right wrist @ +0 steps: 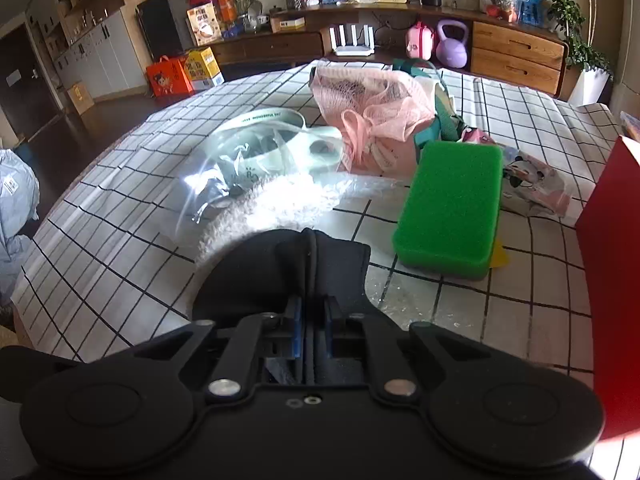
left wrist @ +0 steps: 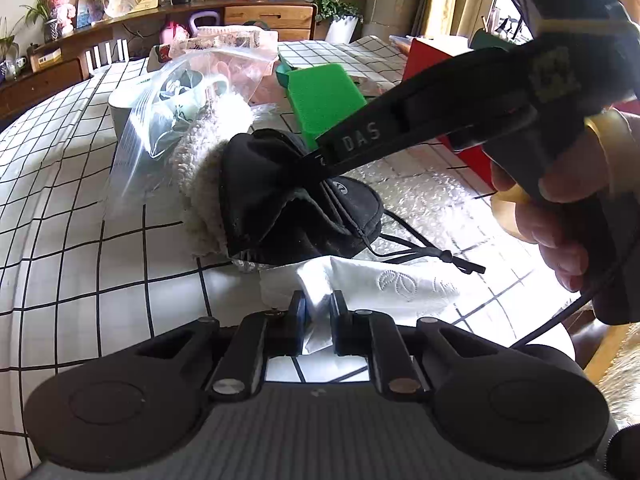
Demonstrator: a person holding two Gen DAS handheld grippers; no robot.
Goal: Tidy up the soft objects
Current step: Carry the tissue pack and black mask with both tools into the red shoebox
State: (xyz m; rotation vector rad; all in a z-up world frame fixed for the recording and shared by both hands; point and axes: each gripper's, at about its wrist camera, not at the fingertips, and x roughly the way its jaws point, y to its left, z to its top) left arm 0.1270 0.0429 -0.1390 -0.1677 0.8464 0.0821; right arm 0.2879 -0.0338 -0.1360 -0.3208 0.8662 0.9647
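Observation:
A black fabric pouch (left wrist: 288,200) with a drawstring lies over a white fluffy cloth (left wrist: 204,168) on the checked tablecloth. My right gripper (right wrist: 313,308) is shut on the pouch's (right wrist: 280,276) edge; it reaches in from the upper right in the left wrist view (left wrist: 320,160). My left gripper (left wrist: 318,306) is shut on a white embossed tissue (left wrist: 380,284) that lies just in front of the pouch. A green sponge (right wrist: 452,208) lies to the right of the pouch; it also shows in the left wrist view (left wrist: 324,98).
A clear bag with a pale mug (right wrist: 264,148) lies beyond the fluffy cloth. A pink mesh bundle (right wrist: 372,108) stands at the back. A red box (right wrist: 612,232) stands at the right. Bubble wrap (left wrist: 432,192) lies under the pouch. A printed pink packet (right wrist: 536,184) lies beside the sponge.

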